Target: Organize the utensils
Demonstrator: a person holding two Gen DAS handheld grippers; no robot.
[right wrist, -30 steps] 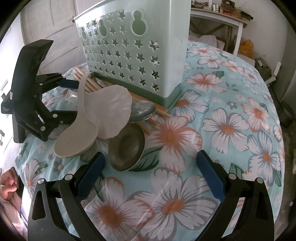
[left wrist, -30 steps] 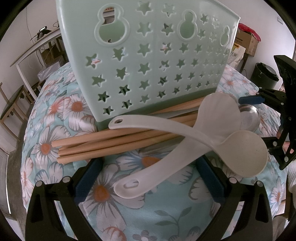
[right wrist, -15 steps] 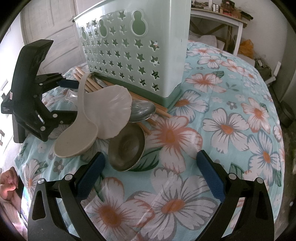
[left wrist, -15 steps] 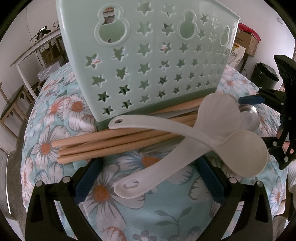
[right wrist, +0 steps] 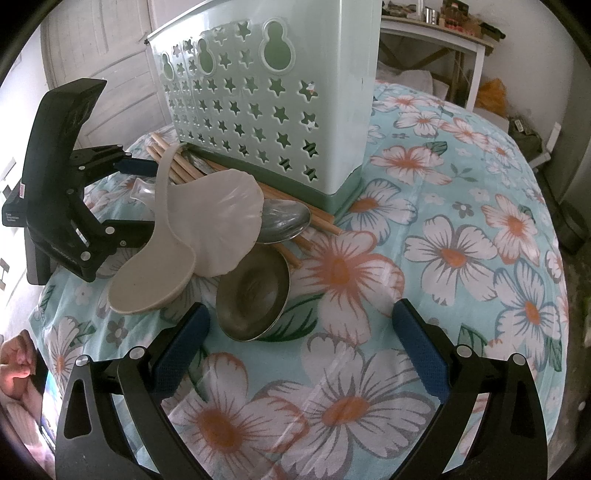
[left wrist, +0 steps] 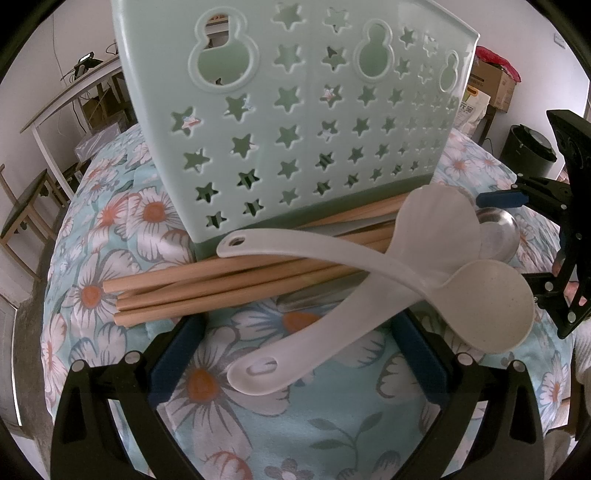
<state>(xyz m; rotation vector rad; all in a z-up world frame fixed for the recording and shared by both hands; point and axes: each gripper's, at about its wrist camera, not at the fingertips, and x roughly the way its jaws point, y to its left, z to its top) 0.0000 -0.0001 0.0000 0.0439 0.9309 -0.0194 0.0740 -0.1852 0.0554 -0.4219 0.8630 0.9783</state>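
Left gripper (left wrist: 295, 354) spread wide, empty, straddling white spoon handle (left wrist: 273, 363); right gripper (right wrist: 301, 345) likewise spread, metal ladle bowl (right wrist: 253, 297) just ahead, readying picks.

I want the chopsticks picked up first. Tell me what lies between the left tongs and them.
Two white plastic spoons cross over the chopsticks: a rice paddle and a round ladle. Only the chopsticks' left ends lie bare. The left tongs hang open just short of the pile, holding nothing.

I'm in a lived-in home room: floral cloth (right wrist: 461, 192) under me, a white panelled door (right wrist: 110, 66) (closed), cardboard boxes (left wrist: 495, 83), a cluttered side table (right wrist: 443, 33).
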